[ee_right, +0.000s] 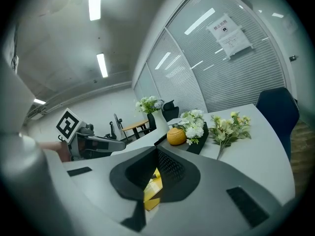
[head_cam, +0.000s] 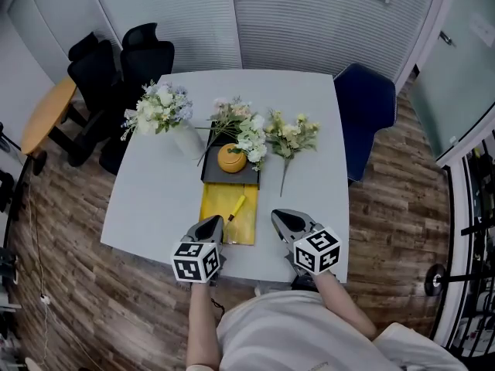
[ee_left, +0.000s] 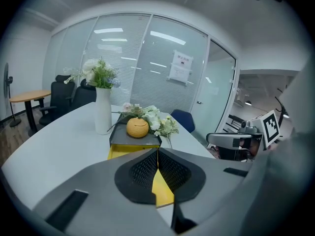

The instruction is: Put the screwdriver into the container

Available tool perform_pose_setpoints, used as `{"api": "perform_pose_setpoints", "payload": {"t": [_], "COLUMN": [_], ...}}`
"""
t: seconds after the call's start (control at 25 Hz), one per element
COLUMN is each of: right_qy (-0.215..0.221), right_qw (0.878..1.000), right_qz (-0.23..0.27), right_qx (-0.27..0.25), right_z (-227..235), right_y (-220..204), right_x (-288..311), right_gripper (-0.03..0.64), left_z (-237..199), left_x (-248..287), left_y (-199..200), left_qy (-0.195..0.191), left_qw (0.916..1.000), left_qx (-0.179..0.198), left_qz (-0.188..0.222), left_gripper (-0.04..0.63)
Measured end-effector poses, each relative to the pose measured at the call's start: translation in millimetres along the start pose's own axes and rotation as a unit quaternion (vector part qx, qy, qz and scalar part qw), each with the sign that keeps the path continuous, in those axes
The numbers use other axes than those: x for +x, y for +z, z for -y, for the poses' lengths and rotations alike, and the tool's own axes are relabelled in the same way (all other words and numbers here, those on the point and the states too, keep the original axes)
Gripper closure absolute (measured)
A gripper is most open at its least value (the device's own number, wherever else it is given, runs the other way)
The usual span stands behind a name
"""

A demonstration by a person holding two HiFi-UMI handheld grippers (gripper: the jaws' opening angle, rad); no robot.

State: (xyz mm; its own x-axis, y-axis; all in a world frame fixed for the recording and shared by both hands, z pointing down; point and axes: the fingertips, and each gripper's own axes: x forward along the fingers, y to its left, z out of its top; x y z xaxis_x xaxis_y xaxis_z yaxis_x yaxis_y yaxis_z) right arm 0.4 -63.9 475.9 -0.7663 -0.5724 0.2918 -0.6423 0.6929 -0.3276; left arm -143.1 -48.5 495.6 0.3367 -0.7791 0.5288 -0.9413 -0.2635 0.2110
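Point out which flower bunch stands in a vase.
The left bunch, upright in the white vase on the table. The other two lie flat: the middle bunch across the dark tray, the right bunch on bare tabletop.

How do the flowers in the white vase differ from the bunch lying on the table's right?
The vase flowers stand upright in the white vase, left of the dark tray; the loose bunch lies flat on the table, right of it. The vase flowers look white and bluish; the loose bunch looks yellowish. Both have green leaves.
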Motion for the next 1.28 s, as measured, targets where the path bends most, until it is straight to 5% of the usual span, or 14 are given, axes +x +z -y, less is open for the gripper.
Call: {"api": "perform_pose_setpoints", "payload": {"t": [1.28], "right_qy": [0.008], "right_qw": [1.000], "right_qz": [-0.014], "right_qx": [-0.008], "right_z": [-3.8], "right_y": [-2.5], "right_x": [4.9], "right_gripper": [0.601], "left_z": [6.6], "left_x": [4.8], "left_y": [0.3], "left_qy": [-0.021], "left_qw": [0.9997], "left_qx": [-0.008], "left_qz": [-0.003], "left_gripper": [0.584]}}
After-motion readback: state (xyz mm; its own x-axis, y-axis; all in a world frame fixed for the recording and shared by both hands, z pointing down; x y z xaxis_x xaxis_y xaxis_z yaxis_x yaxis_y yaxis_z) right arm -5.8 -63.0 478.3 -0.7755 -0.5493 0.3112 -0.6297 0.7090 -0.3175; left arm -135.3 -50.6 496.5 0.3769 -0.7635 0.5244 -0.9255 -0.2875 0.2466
